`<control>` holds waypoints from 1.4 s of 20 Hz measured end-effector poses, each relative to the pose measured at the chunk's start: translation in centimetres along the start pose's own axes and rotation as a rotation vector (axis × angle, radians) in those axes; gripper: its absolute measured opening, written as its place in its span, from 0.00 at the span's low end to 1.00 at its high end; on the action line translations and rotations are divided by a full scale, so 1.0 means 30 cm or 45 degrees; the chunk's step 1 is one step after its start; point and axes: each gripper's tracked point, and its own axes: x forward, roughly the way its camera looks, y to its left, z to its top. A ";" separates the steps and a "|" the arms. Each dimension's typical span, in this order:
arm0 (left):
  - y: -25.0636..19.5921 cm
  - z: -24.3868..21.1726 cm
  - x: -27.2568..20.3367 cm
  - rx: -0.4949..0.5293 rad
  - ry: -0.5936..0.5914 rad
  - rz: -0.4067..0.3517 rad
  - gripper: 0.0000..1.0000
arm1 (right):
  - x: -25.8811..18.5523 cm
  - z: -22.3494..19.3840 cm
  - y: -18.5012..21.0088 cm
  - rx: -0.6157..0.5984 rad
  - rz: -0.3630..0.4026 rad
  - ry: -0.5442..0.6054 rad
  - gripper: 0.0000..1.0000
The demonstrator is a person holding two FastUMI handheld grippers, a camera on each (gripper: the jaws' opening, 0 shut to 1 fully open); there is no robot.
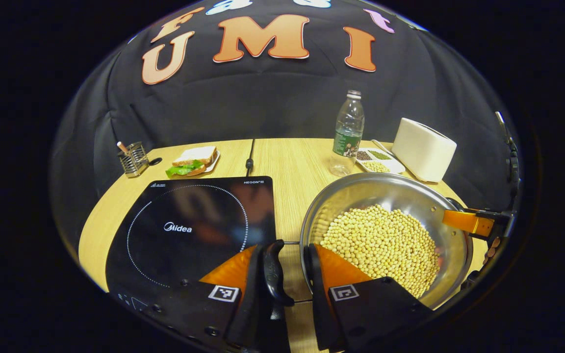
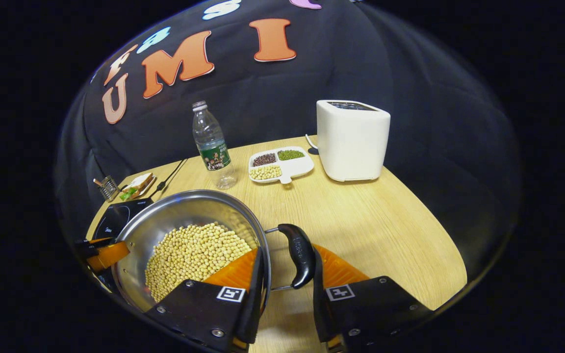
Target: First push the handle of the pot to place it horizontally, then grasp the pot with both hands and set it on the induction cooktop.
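**Pot flanked at both handles, lift not yet made**

At the left of the surface lies the cooktop [image 1: 189,230], its glass bare, close to the near edge. Just right of it, apart by a strip of wood, sits the pot [image 1: 385,196], full of beans [image 1: 385,245] and resting on the surface, not on the cooktop.

The left gripper [image 1: 290,267] has its jaws spread around the pot's left handle [image 1: 273,269]. One finger lies against the handle's outer side, the other inside the rim over the beans. Whether both press on it I cannot tell.

The right gripper [image 2: 285,272] stands the same way at the right handle [image 2: 298,260], jaws spread, one finger inside the rim, one beyond the handle. A gap shows there, so it is not yet pinched.

Both handles look level, so the pushing step seems done. What is left: close both grips, lift, carry the pot left onto the cooktop.
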 end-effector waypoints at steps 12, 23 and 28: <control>0.096 0.177 -0.185 0.010 -0.108 -0.006 0.56 | -0.173 0.141 0.099 0.047 0.017 -0.108 0.45; 0.431 0.309 -0.368 -0.082 -0.189 0.062 0.56 | -0.315 0.269 0.424 -0.025 0.114 -0.194 0.45; 0.616 0.316 -0.429 -0.113 -0.198 0.125 0.55 | -0.328 0.279 0.610 -0.051 0.190 -0.194 0.45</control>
